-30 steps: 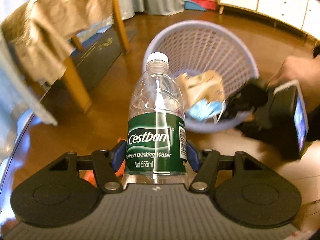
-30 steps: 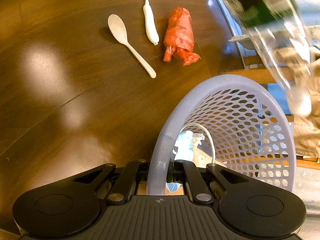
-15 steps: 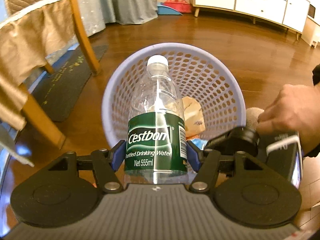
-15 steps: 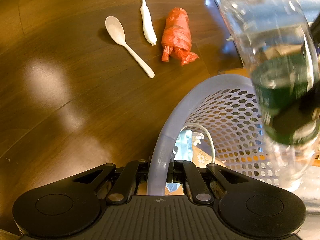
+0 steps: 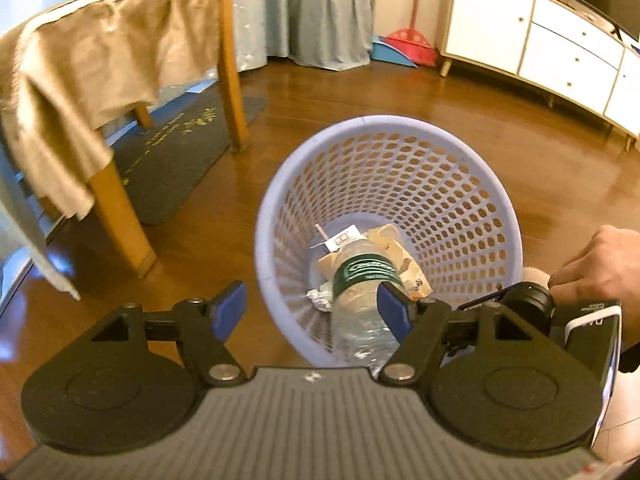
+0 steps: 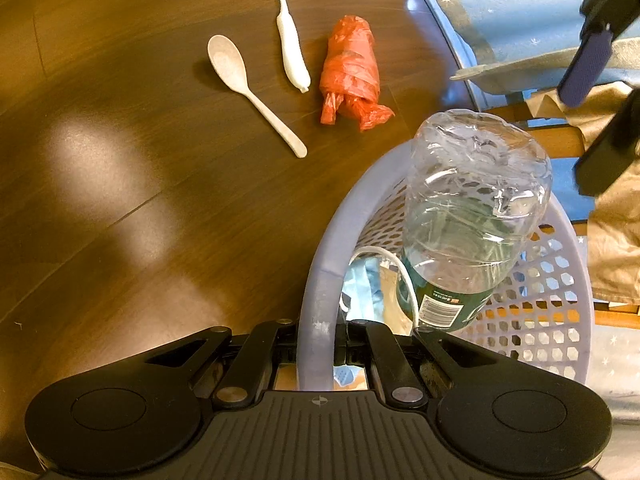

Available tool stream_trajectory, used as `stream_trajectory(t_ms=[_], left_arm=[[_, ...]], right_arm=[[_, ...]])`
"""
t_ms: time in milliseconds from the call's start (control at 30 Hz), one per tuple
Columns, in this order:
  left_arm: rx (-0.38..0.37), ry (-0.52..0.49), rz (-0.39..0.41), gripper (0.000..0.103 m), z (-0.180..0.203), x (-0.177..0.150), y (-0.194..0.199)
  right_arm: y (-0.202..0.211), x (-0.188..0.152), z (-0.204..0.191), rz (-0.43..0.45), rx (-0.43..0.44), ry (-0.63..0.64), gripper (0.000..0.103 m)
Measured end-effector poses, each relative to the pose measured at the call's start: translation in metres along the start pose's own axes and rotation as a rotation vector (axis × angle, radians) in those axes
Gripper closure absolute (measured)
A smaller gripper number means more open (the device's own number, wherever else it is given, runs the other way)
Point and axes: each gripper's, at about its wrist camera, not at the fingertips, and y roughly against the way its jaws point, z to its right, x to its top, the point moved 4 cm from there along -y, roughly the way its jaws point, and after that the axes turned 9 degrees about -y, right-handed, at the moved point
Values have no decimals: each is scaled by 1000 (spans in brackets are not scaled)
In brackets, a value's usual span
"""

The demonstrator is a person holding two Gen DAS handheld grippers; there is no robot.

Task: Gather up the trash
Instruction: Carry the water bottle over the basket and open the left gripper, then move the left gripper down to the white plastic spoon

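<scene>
A spoon [image 6: 250,88] and toothbrush [image 6: 290,46] lie side by side (apart) on the table [image 6: 120,200].

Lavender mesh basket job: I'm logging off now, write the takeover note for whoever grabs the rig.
Left tool: open, empty, above the lavender plastic mesh basket.
Right tool: shut on the basket's rim, at the dark wooden table edge.
Done: clear green-labelled water bottle released, dropping neck-first onto the paper scraps and blue mask inside.
Left: crumpled red plastic bag on the table. The beige spoon and white toothbrush beside it may not be trash; check.
</scene>
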Motion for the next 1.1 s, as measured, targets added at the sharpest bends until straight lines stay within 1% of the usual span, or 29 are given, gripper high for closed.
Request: stream_trajectory(t_ms=[267, 367, 500, 700, 800, 867, 933, 1100], left_arm=[[103, 40, 6, 35, -30, -17, 30], [135, 61, -15, 35, -39, -32, 35], [179, 92, -60, 35, -50, -59, 33], [218, 115, -117, 35, -42, -117, 28], [202, 123, -134, 35, -29, -145, 20], [200, 104, -153, 35, -18, -161, 13], [209, 85, -155, 35, -9, -171, 9], [193, 96, -166, 35, -1, -187, -2]], right_arm=[[0, -2, 2, -1, 2, 1, 101], [0, -2, 4, -1, 2, -6, 101], [-1, -1, 4, 0, 2, -8, 101], [-2, 0, 5, 1, -1, -11, 100], [-2, 0, 4, 1, -1, -10, 100], [-2, 1, 4, 0, -1, -10, 100], [-3, 1, 5, -1, -1, -11, 100], [-2, 1, 4, -1, -2, -10, 100]])
